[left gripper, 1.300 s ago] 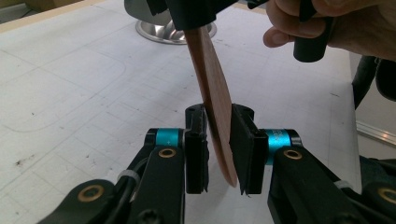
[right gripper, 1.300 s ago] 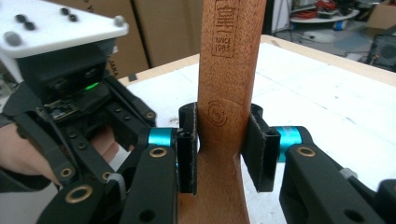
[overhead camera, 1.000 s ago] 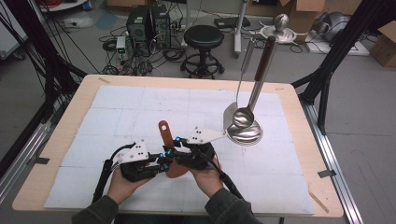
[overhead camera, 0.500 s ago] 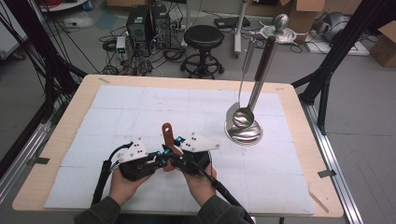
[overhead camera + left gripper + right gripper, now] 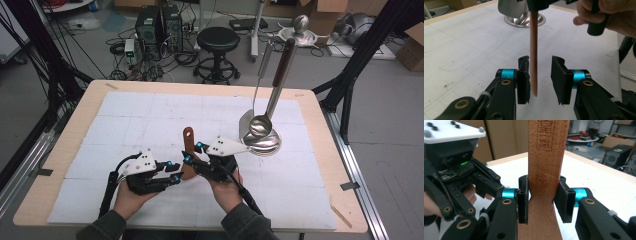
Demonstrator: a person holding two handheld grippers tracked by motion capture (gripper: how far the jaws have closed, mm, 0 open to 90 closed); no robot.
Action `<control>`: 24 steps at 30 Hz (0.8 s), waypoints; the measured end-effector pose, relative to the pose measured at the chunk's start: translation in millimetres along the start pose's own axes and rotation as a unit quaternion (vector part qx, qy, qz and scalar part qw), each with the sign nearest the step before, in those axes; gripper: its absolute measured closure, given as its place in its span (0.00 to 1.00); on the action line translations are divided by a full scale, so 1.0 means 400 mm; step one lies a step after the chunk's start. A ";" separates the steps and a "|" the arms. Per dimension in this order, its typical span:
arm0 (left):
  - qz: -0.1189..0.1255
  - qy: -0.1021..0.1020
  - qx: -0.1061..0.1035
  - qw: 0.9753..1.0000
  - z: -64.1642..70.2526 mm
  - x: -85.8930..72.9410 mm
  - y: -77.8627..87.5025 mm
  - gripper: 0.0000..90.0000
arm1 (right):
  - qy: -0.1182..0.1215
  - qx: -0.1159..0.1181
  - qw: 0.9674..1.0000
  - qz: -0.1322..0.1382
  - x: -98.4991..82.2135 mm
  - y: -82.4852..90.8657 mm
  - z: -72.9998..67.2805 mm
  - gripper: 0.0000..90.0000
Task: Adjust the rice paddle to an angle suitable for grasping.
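Observation:
A brown wooden spatula (image 5: 188, 140) stands upright between my two grippers near the table's front. My right gripper (image 5: 192, 154) is shut on it. In the right gripper view both pads press the narrow neck of the spatula (image 5: 547, 150), at the right gripper (image 5: 541, 195). My left gripper (image 5: 175, 170) sits just to the left. Its jaws have just been opening. In the left gripper view the spatula (image 5: 533, 50) hangs edge-on between the jaws of the left gripper (image 5: 540, 75), close to the left pad (image 5: 523, 75) with a gap on the other side.
A steel stand (image 5: 262, 144) at the right of the white mat (image 5: 125, 125) holds a ladle (image 5: 260, 125) and a flat turner (image 5: 246, 125). A black stool (image 5: 217, 37) and cables are on the floor behind the table.
The spatula and my right gripper have shifted slightly to the right. The left hand has stayed where it was.

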State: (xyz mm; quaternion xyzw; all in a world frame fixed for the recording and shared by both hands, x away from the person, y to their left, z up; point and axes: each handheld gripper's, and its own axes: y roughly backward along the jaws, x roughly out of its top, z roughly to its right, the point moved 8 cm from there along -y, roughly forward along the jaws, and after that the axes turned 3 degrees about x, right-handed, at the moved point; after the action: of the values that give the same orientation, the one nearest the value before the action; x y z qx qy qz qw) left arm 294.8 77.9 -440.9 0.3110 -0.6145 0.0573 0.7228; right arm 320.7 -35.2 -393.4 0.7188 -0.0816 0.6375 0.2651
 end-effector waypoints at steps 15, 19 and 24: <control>-0.001 -0.014 -0.028 1.000 -0.012 -0.005 0.036 0.61 | 0.009 0.046 0.999 0.004 0.008 0.109 0.051 0.74; -0.004 -0.014 -0.032 0.999 -0.011 -0.007 0.040 0.59 | 0.005 0.054 0.999 0.004 0.004 0.134 0.063 0.74; -0.005 -0.015 -0.037 0.999 -0.011 -0.007 0.042 0.57 | 0.002 0.065 0.998 0.007 0.002 0.161 0.078 0.74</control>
State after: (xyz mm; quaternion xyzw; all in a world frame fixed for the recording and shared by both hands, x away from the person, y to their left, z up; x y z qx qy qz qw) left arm 289.9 94.5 -437.3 0.2881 -0.6257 0.0266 0.7244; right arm 318.7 -104.5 -376.2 0.7324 -0.0446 0.6448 0.2139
